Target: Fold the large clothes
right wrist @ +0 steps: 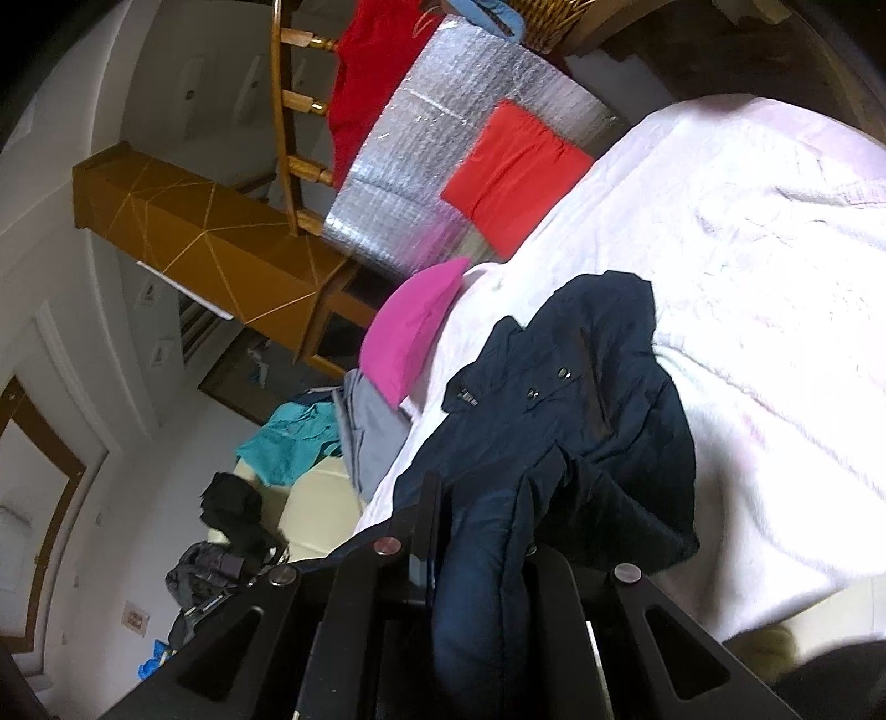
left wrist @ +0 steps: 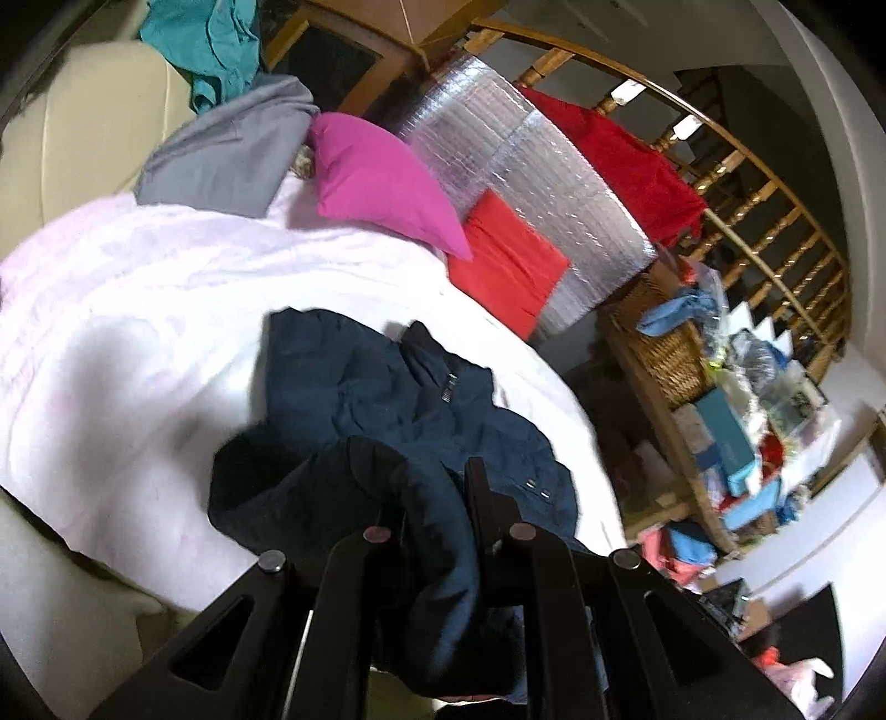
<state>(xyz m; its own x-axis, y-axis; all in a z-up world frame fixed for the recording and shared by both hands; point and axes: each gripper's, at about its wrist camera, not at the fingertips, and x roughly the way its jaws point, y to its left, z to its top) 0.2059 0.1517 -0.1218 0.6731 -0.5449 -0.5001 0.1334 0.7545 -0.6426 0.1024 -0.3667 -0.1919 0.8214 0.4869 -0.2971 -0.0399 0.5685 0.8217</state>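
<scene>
Item: navy padded jacket [left wrist: 387, 399], large, snap-fastened, lying crumpled on a pale pink-white blanket [left wrist: 138, 343] spread over the bed; part of it is lifted off the surface, the rest rests on the blanket. Left gripper [left wrist: 437, 515]: fingers clamped on a thick fold of the jacket's dark fabric, which bulges between and over them. Right gripper [right wrist: 476, 531]: fingers likewise closed tight on another bunched edge of the same jacket, the cloth draping down across the frame of the tool. Which edge each holds (hem, cuff or shoulder) cannot be told. Surroundings: magenta pillow [left wrist: 382, 183] and grey garment [left wrist: 227, 155] at the far end of the blanket, orange-red folded cloth [left wrist: 509, 266] against a silver quilted panel [left wrist: 531, 183], teal clothing [left wrist: 205, 39] heaped beyond, wooden railing [left wrist: 775, 183] with a red garment [left wrist: 626, 166] hung on it. Step in hand, by judgement: raising and spreading the jacket prior to folding. Handling advice: draw the two grips apart until the fabric between them goes taut, keep both at equal height, lay the body flat on a bare stretch of blanket well clear of the pillow, and release only once the padding lies without bunching.
</scene>
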